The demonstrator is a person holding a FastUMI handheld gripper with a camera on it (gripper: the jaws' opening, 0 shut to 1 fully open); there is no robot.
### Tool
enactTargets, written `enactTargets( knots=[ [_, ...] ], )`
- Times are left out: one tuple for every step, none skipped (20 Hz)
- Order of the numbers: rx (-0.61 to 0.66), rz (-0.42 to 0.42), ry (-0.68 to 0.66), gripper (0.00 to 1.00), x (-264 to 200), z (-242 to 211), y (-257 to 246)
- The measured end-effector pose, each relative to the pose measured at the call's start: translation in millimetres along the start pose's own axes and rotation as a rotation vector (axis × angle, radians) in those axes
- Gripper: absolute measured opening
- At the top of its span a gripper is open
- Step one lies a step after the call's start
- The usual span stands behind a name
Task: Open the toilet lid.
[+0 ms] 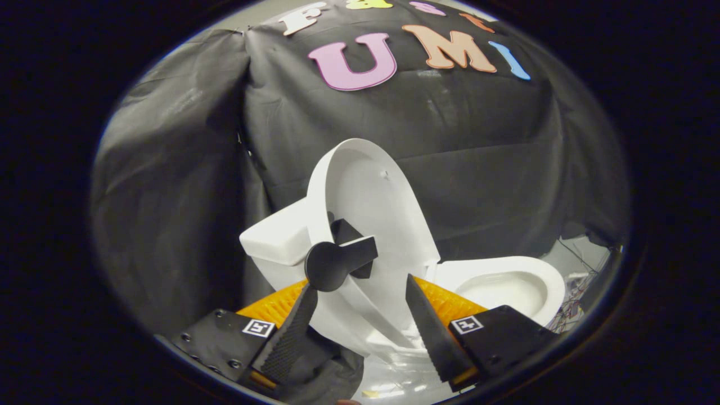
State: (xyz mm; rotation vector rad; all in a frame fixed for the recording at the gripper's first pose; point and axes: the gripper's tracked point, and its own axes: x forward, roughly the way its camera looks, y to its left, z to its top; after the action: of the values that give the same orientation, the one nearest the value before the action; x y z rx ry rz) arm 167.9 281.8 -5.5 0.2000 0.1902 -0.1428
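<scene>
1. Landmark: the glossy white ceramic toilet bowl point(509, 287), its oval rim open to view, set against the black cloth wall of the booth.
2. The white oval plastic toilet lid point(374, 208) stands raised at the tank end of the bowl, close to upright and leaning back toward the white box-shaped tank point(275, 239) behind it. Its hollow inner face is turned this way.
3. A black plastic handle point(337, 260) — round disc on a short bar — is clamped over the lid's edge on the tank side, low down, just above one fingertip.
4. The hand-held gripper point(360, 306) is spread wide; the lid's lower part shows in the gap between the two fingers. Neither finger presses on the lid or the handle as far as I can tell, though one tip sits very near the disc.
5. Judged progress: the lid looks already lifted off the bowl, so the opening seems done or nearly so.
6. Handling, as a guess: thin moulded plastic, light and stiff, smooth enough to slip in a pinch, swinging freely on its hinge at the tank end of the bowl. The black handle is the sensible hold — the bare rim offers poor purchase. Let go short of its rest, it may drop back on the bowl.
</scene>
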Motion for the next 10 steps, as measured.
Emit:
enactTargets(
  knots=[
    [-0.003, 0.009, -0.001, 0.98, -3, 0, 0],
    [-0.009, 0.010, -0.004, 0.99, -6, 1, -2],
    [-0.010, 0.013, -0.002, 0.99, -9, 1, -3],
    [-0.011, 0.007, -0.009, 1.00, -12, 1, -7],
    [-0.002, 0.001, -0.015, 1.00, -17, 2, -12],
    [0.006, -0.007, -0.021, 0.99, -22, 2, -17],
    [0.014, -0.025, -0.026, 0.99, -27, 2, -25],
    [0.023, -0.039, -0.034, 0.99, -32, 1, -32],
    [0.033, -0.051, -0.045, 0.99, -38, 3, -40],
    [0.044, -0.066, -0.059, 0.99, -42, 7, -51]
  ],
)
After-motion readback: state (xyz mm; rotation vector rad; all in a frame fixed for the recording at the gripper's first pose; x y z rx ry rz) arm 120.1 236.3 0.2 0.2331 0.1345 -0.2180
